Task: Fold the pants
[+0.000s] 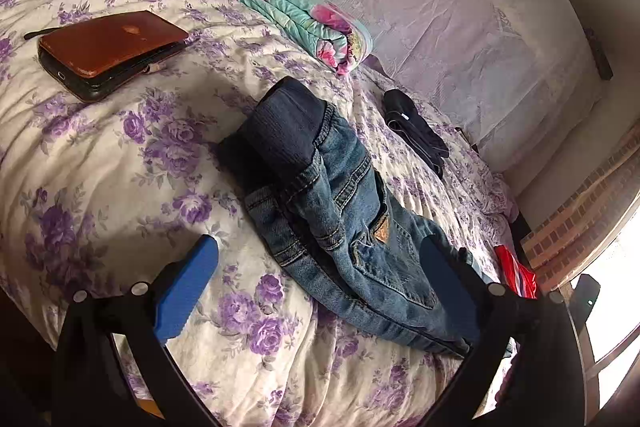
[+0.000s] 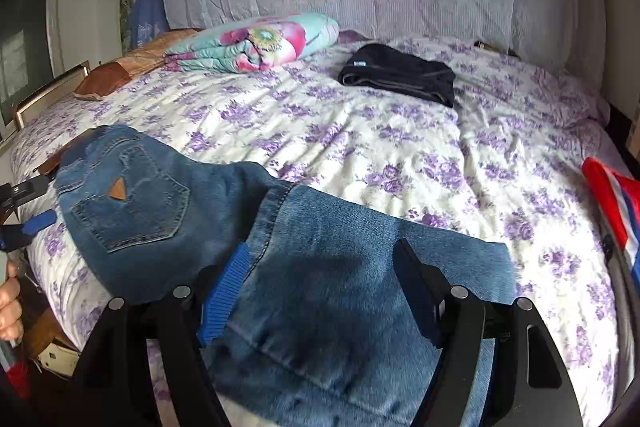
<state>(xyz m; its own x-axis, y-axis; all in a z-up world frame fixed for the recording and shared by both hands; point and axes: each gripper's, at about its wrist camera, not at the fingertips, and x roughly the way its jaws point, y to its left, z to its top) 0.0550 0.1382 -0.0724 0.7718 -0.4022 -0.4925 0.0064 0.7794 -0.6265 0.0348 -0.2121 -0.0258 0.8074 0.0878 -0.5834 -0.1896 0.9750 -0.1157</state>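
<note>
my right fingers (image 2: 320, 291) stand apart over the jeans (image 2: 224, 227), gripping nothing, the denim lying folded on the bed (image 2: 400, 147). my left fingers (image 1: 320, 291) also spread wide, empty, near the waistband to steady it.

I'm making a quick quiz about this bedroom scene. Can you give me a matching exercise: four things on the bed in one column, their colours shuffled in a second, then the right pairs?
Things:
1. jeans
2. folded blanket
3. tablet case
4. folded garment near the headboard

Colours:
A. brown
B. black
C. blue
D. turquoise with pink flowers

Pairs: 1-C, 2-D, 3-A, 4-B
</note>
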